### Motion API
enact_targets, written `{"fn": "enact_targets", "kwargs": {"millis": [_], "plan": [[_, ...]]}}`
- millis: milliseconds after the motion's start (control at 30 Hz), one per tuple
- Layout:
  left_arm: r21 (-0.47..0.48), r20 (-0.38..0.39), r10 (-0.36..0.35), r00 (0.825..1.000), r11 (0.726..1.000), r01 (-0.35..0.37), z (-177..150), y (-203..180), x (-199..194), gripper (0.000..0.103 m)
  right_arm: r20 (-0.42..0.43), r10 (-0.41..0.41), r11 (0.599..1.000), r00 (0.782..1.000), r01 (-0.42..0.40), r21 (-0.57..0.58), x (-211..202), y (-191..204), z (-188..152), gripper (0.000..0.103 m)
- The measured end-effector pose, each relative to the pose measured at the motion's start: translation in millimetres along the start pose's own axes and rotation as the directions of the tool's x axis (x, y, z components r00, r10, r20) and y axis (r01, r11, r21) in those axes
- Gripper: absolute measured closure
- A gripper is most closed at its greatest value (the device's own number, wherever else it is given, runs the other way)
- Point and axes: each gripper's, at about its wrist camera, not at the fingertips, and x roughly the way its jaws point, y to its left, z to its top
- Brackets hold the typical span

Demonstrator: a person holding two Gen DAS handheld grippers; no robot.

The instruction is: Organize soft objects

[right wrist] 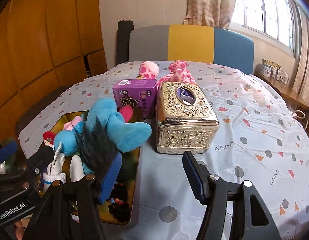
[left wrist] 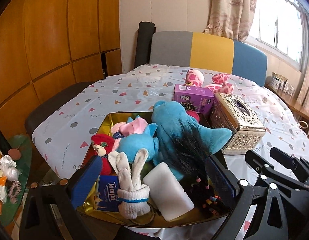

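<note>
A gold tin (left wrist: 106,120) holds a big blue plush (left wrist: 180,124) with black hair, a small blue plush (left wrist: 138,144), a red plush (left wrist: 102,146), a white sock bunny (left wrist: 132,180), a white block (left wrist: 168,190) and a Tempo tissue pack (left wrist: 108,192). My left gripper (left wrist: 154,180) hangs open over the tin's near end, with the bunny and block between its fingers but untouched. My right gripper (right wrist: 152,178) stands open over bare tablecloth, just right of the tin (right wrist: 134,200); nothing is between its fingers. A pink spotted plush (right wrist: 148,70) lies on the far side of the table.
An ornate gold tissue box (right wrist: 184,116) stands right of the tin, with a purple carton (right wrist: 134,94) behind it. Black beaded hair ties (left wrist: 210,200) lie in the tin's near right corner. A chair (right wrist: 190,42) stands behind the table. A cluttered green side table (left wrist: 12,172) is at the left.
</note>
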Motion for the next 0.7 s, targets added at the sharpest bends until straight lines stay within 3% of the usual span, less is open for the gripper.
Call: {"fn": "enact_targets", "kwargs": {"millis": [700], "plan": [[0.021,-0.031,-0.002,1.0,1.0,0.003,-5.1,-5.3,4.3,0.0,-0.006,0.005,1.0,1.0,-0.005,0.001,1.0,0.1,-1.5,0.039]]}}
